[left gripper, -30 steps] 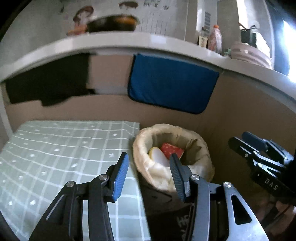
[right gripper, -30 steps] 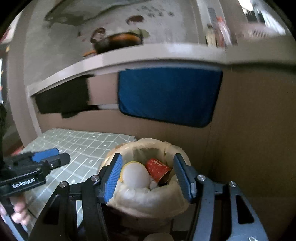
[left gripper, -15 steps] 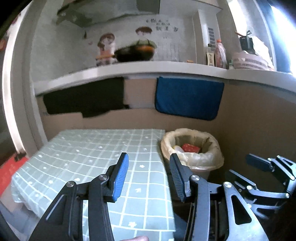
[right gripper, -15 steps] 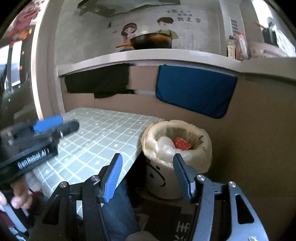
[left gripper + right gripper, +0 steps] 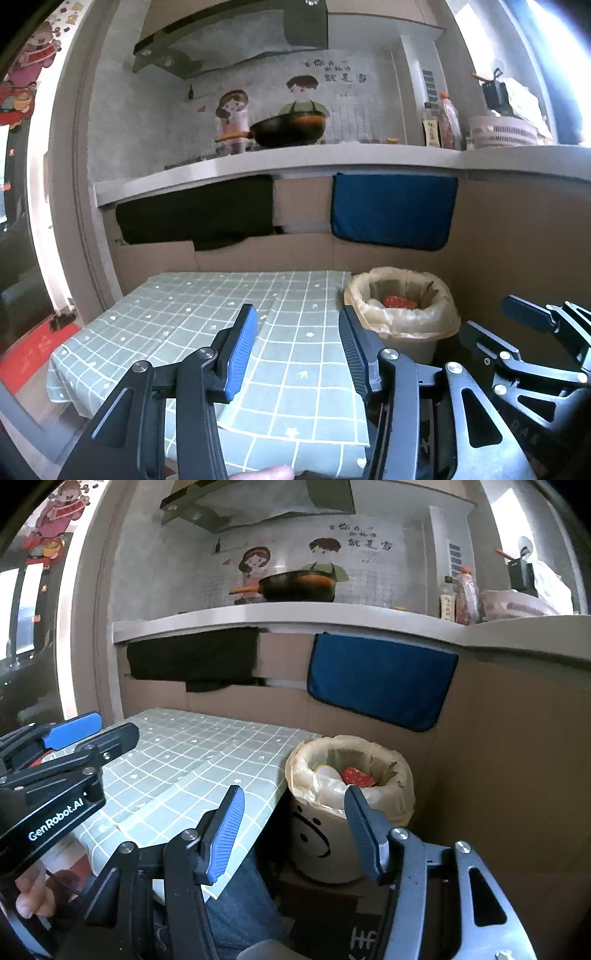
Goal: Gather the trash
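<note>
- Left hand-held gripper (image 5: 297, 347): jaws apart, nothing btwn them, over the green checked tabletop (image 5: 192, 314).
- Right hand-held gripper (image 5: 293, 830): jaws released too, empty, at the tabletop's edge, just in front of the trash bin (image 5: 325, 843).
- Bin stands beside the tabletop, lined w/ a pale bag (image 5: 400, 775).
- Trash in the bin: red item (image 5: 356, 775), white piece (image 5: 327, 773).
- Blue cloth (image 5: 380, 683) hangs on the wall behind.
</note>
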The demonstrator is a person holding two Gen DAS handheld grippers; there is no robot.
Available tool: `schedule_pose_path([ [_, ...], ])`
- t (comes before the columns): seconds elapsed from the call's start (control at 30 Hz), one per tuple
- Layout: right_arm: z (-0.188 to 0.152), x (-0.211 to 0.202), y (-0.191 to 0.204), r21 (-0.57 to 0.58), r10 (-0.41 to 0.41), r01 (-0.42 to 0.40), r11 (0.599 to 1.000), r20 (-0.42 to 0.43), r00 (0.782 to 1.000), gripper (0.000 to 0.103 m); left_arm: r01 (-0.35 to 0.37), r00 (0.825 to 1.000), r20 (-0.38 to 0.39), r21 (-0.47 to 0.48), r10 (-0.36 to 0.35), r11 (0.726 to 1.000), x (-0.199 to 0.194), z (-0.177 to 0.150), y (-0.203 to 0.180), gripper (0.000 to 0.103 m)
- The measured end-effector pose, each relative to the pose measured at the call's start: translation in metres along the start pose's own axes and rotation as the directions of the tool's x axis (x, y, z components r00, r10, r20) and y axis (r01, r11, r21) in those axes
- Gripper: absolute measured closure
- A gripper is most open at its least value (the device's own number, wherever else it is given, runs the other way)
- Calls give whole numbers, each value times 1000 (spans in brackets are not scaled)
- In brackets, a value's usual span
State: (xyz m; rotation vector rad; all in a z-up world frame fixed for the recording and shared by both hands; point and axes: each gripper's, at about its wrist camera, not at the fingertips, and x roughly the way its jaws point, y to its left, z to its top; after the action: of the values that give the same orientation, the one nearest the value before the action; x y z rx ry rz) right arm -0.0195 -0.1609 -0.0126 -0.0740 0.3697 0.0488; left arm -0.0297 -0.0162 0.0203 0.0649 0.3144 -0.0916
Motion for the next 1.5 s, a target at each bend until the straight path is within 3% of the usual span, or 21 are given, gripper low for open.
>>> schedule_pose_path([
  [0.3, 0, -2, 1, 4, 11, -11, 1000, -4, 1000, 49, -30, 999, -19, -28, 29, 999, -2, -2, 6, 56],
  [1.5, -1, 3, -2, 7, 19, -19, 1000, -24, 1000, 49, -28, 999, -33, -35, 27, 999, -2, -5, 8, 56],
])
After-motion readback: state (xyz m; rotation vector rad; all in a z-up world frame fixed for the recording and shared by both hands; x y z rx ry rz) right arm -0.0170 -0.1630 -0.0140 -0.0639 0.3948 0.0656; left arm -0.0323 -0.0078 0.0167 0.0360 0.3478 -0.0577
